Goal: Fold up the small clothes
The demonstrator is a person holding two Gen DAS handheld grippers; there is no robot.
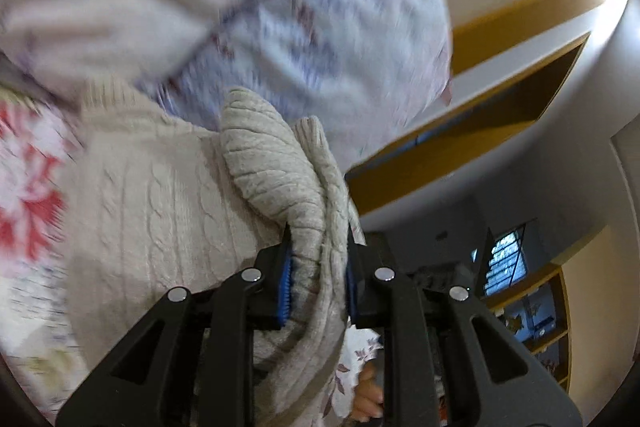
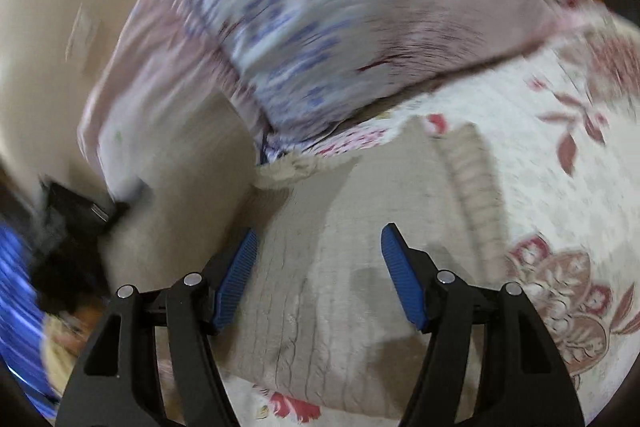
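A cream cable-knit sweater (image 1: 160,211) lies on a floral bedsheet (image 1: 28,179). My left gripper (image 1: 318,279) is shut on a bunched fold of the sweater, and its blue pads press the knit from both sides. The fold stands up between the fingers. In the right wrist view the sweater (image 2: 320,287) lies flat on the sheet (image 2: 560,187). My right gripper (image 2: 316,275) is open just above it, with its blue pads (image 2: 236,279) spread wide and nothing between them.
A large pillow with a blue and pink print (image 1: 320,27) (image 2: 340,27) lies just beyond the sweater. A wall with wooden shelves (image 1: 520,307) and a window (image 1: 504,263) shows at the right. A dark object (image 2: 76,211) lies at the left.
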